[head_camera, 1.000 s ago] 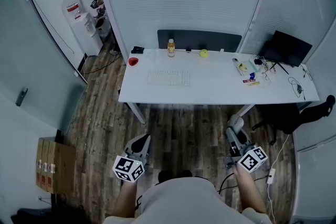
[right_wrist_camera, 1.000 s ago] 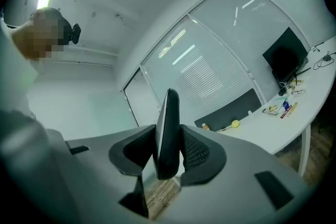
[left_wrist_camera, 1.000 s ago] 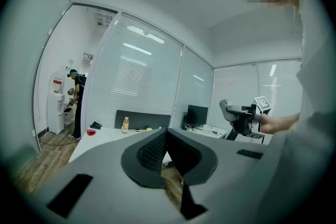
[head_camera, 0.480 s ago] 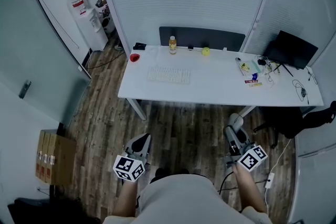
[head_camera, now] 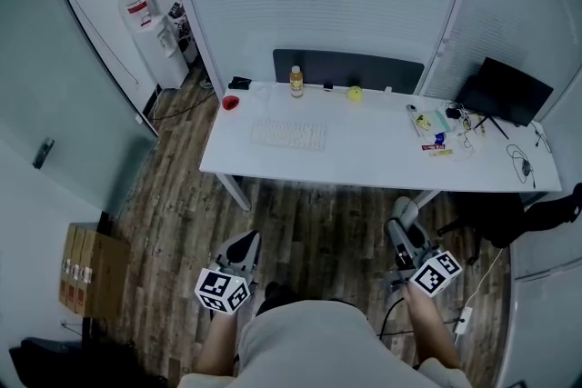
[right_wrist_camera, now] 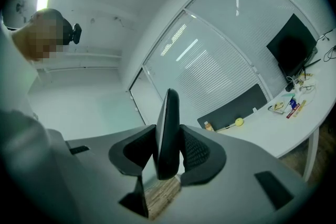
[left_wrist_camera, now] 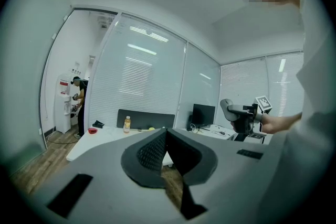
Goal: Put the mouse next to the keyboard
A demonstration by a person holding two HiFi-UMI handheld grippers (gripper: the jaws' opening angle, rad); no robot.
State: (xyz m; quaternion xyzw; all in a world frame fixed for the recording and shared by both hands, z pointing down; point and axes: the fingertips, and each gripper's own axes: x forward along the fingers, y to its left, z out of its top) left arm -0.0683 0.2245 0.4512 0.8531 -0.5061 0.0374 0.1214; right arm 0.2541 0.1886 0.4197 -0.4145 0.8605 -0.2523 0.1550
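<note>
I'm looking at a white surface [head_camera: 364, 161] with a white keyboard [head_camera: 289, 134], a yellow ball [head_camera: 355, 93], a small red bowl [head_camera: 230, 103], a bottle [head_camera: 296, 83] of orange drink with a white cap, a dark grey panel [head_camera: 350, 68] and a black monitor [head_camera: 507, 91]. The floor [head_camera: 309, 227] is streaked brown-and-grey wood plank, and the boxes [head_camera: 86, 282] are cardboard brown. The left gripper [head_camera: 245, 241] and right gripper [head_camera: 405, 215] are grey, with black-and-white square markers on their cubes and black dimpled pads on the jaws; the mouse [right_wrist_camera: 167, 134] shows near black.
</note>
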